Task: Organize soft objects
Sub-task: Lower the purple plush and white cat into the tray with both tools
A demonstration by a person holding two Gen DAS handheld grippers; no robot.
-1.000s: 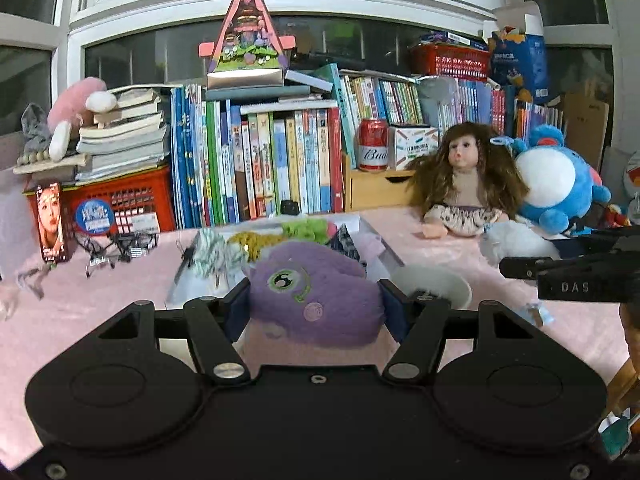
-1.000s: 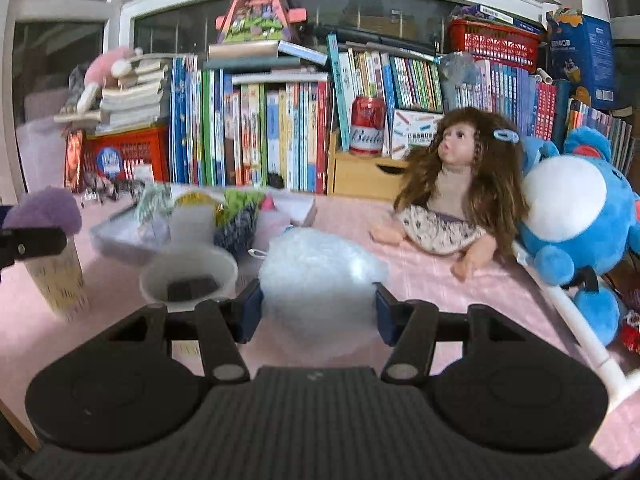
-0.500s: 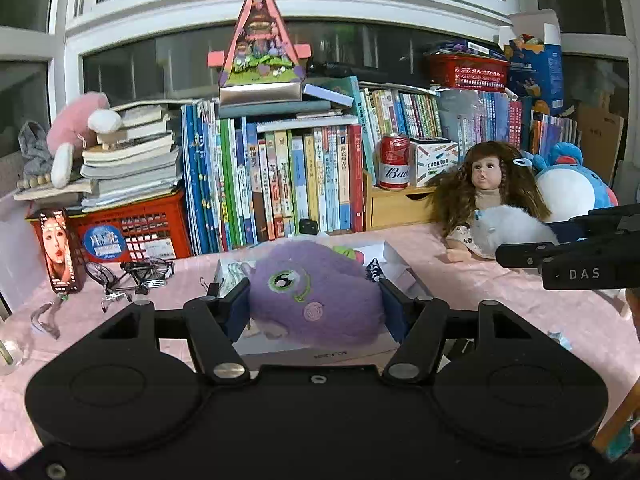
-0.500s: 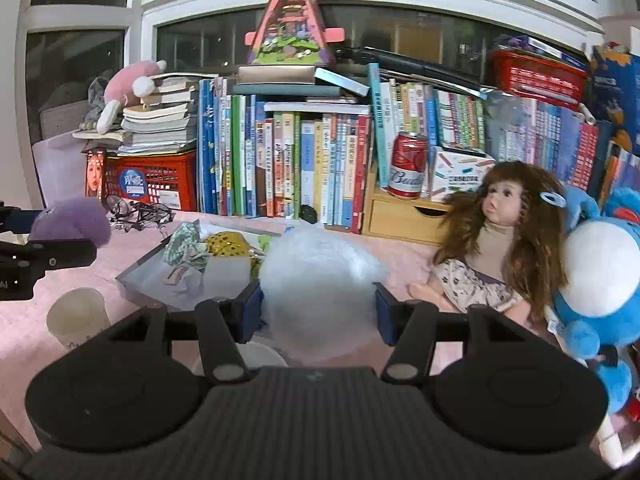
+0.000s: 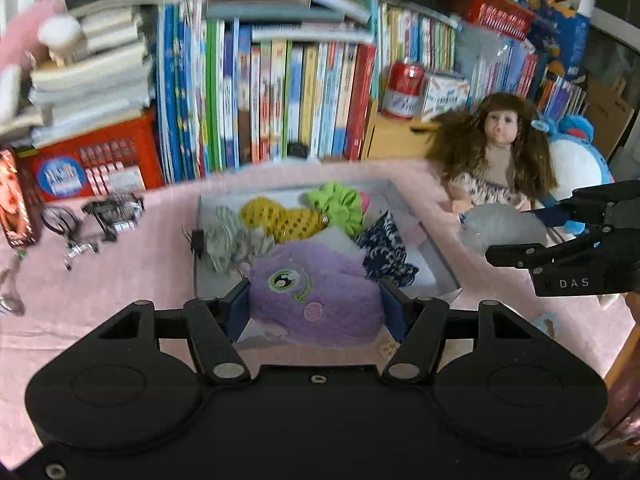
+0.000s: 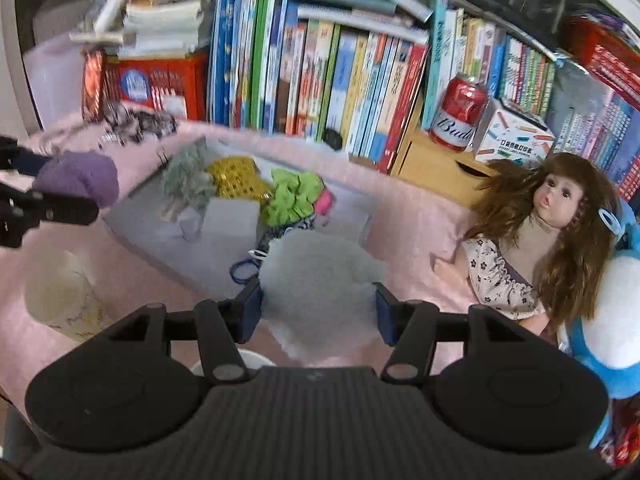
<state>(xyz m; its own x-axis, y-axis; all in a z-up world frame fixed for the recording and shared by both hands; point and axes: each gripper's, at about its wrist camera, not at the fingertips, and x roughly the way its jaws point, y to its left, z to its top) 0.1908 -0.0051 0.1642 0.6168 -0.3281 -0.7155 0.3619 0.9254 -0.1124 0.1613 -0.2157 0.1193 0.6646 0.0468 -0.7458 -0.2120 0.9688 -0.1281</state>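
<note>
The left gripper (image 5: 316, 308) was closed about halfway, and its pads were pressed on the two sides of a purple toy (image 5: 316, 300). The right gripper (image 6: 318, 312) was closed about halfway too, and a white puff (image 6: 316, 280) was squeezed between its pads.

A gray tray (image 5: 440, 256) was used as the landmark. The purple toy was held above the near edge of the tray, so the left gripper was the nearer one. The white puff was held just off the right side of the tray, beside a doll (image 6: 548, 236). A green scrunchie (image 5: 340, 208) and a yellow one (image 5: 280, 220) were already laid at the far end of the tray. The near middle of the tray was judged the free spot for both soft things.
</note>
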